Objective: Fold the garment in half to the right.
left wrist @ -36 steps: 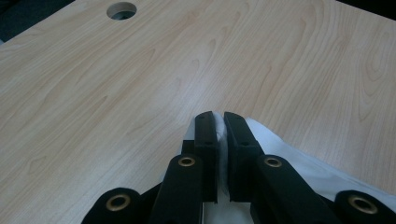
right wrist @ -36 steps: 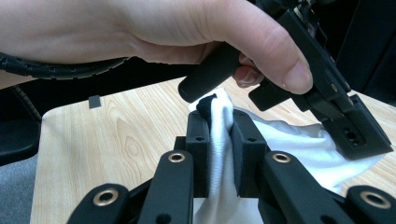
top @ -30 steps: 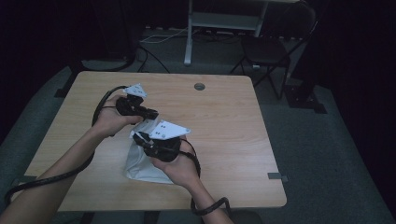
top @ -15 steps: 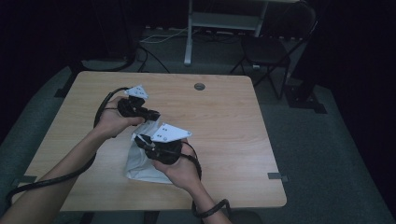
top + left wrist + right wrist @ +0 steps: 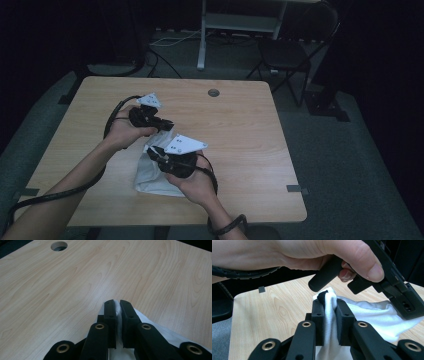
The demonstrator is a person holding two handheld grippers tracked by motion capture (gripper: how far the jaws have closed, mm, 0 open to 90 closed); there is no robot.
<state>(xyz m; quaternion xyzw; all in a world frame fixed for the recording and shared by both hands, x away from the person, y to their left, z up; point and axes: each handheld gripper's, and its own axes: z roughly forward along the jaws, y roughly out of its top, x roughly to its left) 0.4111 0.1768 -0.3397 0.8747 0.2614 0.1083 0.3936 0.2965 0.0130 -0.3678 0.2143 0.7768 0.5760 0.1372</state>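
Right gripper [image 5: 156, 152] nearest, in the hand low on the wooden table [image 5: 240, 130]. Jaws squeezed tight on a bunched fold of the white cloth [image 5: 329, 312], with a small dark bit of it poking out at the top. Cloth lying on the table between the two hands, one part flat under the right hand, another part lifted up. Just past it, the left gripper [image 5: 167, 126], held in the left hand [image 5: 294, 255]. Jaws pressed close together too, pinching a thin edge of the same white cloth. Farther off, bare wood and a round hole [image 5: 59, 245] near the far edge of the table. Behind the table, a dark chair [image 5: 285, 52] on the grey floor.
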